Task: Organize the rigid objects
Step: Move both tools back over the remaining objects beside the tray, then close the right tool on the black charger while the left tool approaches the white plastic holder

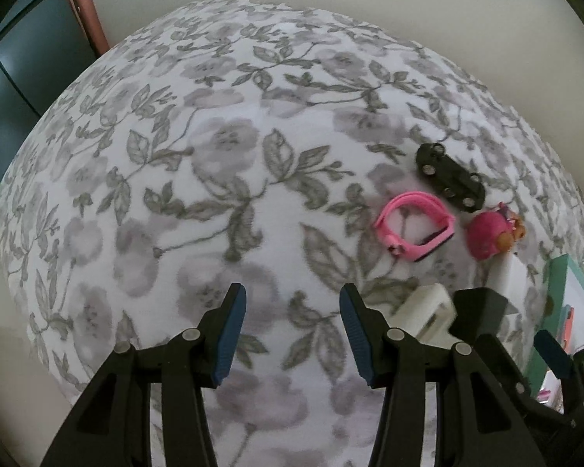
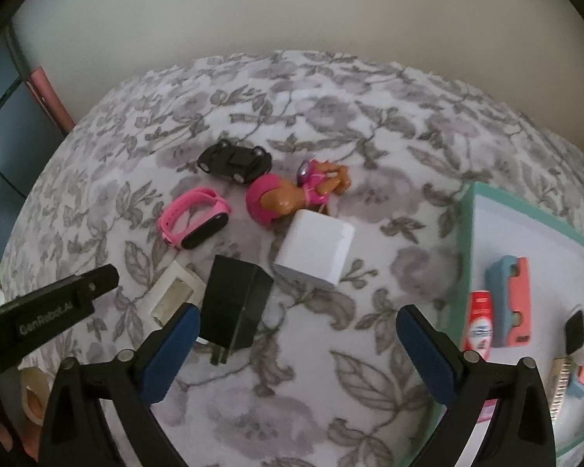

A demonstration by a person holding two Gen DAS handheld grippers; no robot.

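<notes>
Toys and chargers lie loose on the floral bedspread (image 2: 292,389) toward its right edge: black charger (image 2: 235,305) just beside white cube (image 2: 315,251). Both the left gripper (image 1: 292,336) and right gripper (image 2: 292,354) are released, grasping nothing.

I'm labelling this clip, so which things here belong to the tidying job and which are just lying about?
Job:
- pink watch
- black toy car
- toy figure
- white cube
- black adapter
- white clip
- teal tray, already holding small items
- both open tools, left and right

Lying about:
- floral cloth
- wall
</notes>
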